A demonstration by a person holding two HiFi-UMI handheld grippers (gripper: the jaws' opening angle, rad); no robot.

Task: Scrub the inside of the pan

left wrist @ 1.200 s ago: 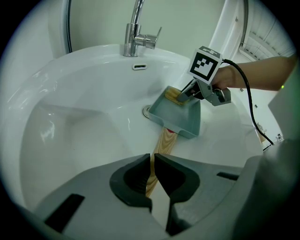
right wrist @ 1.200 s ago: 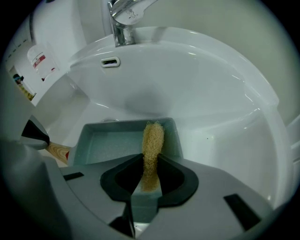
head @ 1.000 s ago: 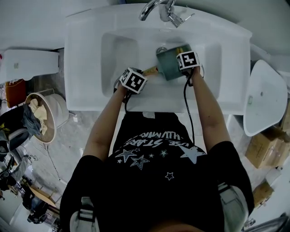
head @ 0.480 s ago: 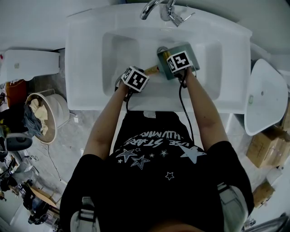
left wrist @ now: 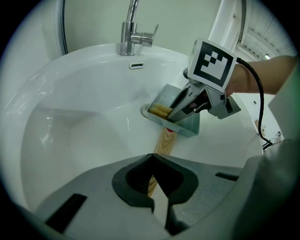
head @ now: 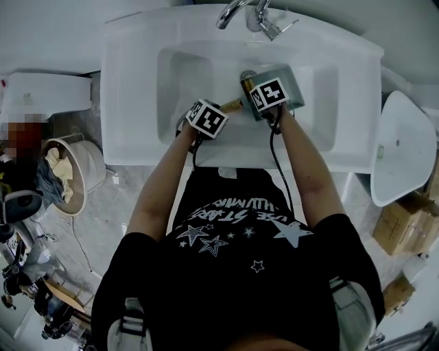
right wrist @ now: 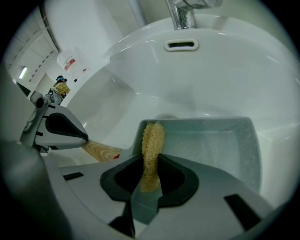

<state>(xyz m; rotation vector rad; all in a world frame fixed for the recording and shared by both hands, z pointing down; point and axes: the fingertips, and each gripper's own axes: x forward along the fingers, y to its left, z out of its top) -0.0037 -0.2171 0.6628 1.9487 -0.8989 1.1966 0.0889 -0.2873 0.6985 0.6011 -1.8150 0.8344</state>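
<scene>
A square grey-green pan [head: 282,83] lies in the white sink [head: 137,103], its wooden handle [head: 232,105] pointing left. My left gripper [head: 207,118] is shut on that wooden handle [left wrist: 164,143], which runs between its jaws [left wrist: 152,187] toward the pan [left wrist: 187,125]. My right gripper [head: 266,94] is over the pan's left part, shut on a tan loofah scrubber [right wrist: 152,145]. The loofah's tip rests against the pan's [right wrist: 211,140] left rim. In the left gripper view the right gripper [left wrist: 194,101] dips into the pan with the loofah [left wrist: 159,110].
The faucet [head: 240,14] stands at the sink's far rim, with the drain [left wrist: 146,111] under the pan's edge. A bin of rags [head: 65,171] sits at the left on the floor. A white basin [head: 405,147] and cardboard boxes [head: 401,219] are at the right.
My right gripper has slid left across the pan with the loofah. The left gripper has barely moved on the handle.
</scene>
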